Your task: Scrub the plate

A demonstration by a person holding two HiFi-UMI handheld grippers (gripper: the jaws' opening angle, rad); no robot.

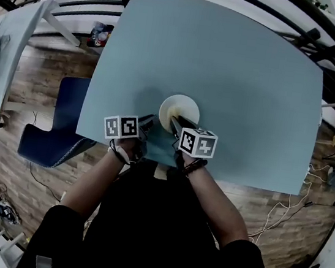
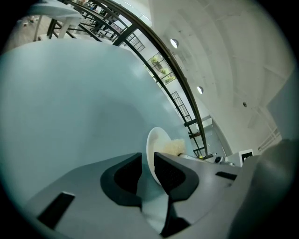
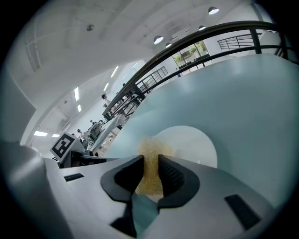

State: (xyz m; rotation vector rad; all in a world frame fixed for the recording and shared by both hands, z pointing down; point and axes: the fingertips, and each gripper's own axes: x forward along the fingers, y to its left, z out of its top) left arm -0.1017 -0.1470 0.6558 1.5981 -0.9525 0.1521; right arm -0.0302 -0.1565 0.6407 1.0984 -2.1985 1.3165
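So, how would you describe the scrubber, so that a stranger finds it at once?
On the pale blue table, near the person's edge, sits a round white plate. The jaws of the right gripper hold a tuft against it: the scrubber, yellowish and fuzzy, unlike the smooth plate and table.

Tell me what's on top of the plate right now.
A yellowish scrubbing pad, gripped in the jaws of the right gripper, sits against the plate. The jaws of the left gripper clamp the plate's near rim. The plate surface beneath the pad is covered.

Smooth cream plate (image 1: 181, 105), coarse fibrous yellow scrubber (image 3: 149, 153), matt pale-blue table (image 1: 227, 64)
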